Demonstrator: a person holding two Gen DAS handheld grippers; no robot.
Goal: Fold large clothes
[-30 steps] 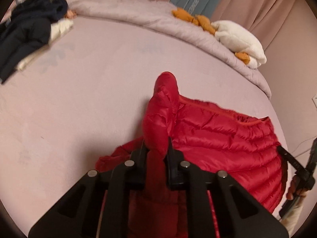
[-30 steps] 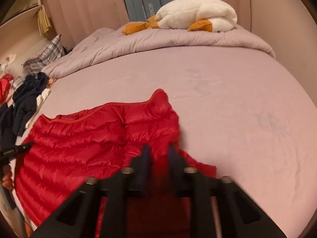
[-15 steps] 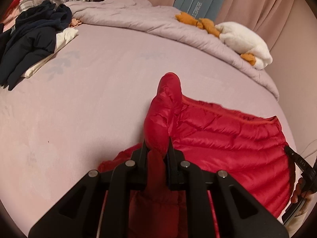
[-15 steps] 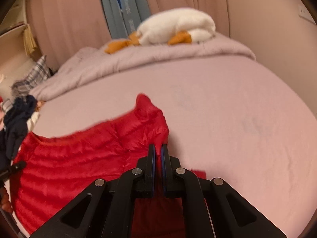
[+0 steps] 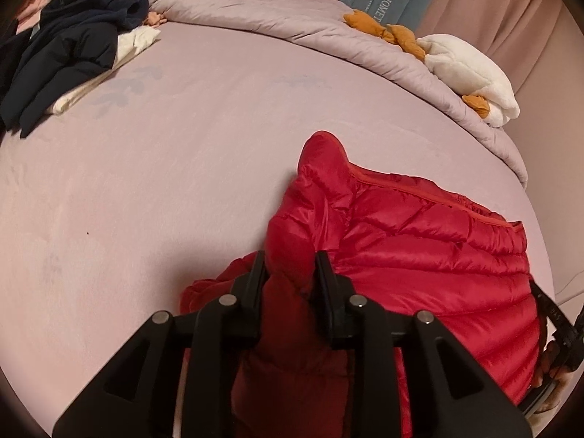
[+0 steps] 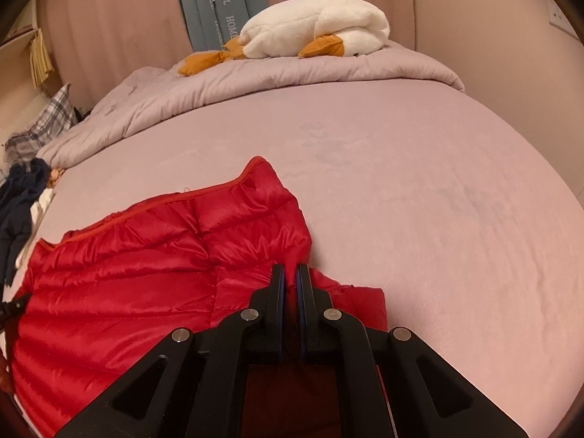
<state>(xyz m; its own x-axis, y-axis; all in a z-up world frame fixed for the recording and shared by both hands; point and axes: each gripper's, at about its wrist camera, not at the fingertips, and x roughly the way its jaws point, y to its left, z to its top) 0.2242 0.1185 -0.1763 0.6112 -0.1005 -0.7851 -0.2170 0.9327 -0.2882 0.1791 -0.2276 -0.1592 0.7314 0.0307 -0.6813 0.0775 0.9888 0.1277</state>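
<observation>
On the pink bedsheet (image 5: pixel 182 182) lies the red quilted puffer jacket (image 5: pixel 419 248). My left gripper (image 5: pixel 290 266) is opening, a puffy red fold between its fingers; my right gripper (image 6: pixel 291 273) is pinched tight on the jacket's edge. Beyond sit a rumpled grey duvet (image 6: pixel 292 76) and a white plush goose (image 6: pixel 317 25).

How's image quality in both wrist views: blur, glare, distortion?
Left wrist: sharp, warm dim light, strong fisheye bending the bed, soft sheen on the red down jacket. Right wrist: equally sharp now, same curvature, brighter highlights on the jacket, plush goose crisp; dark vignette at corners in both.
</observation>
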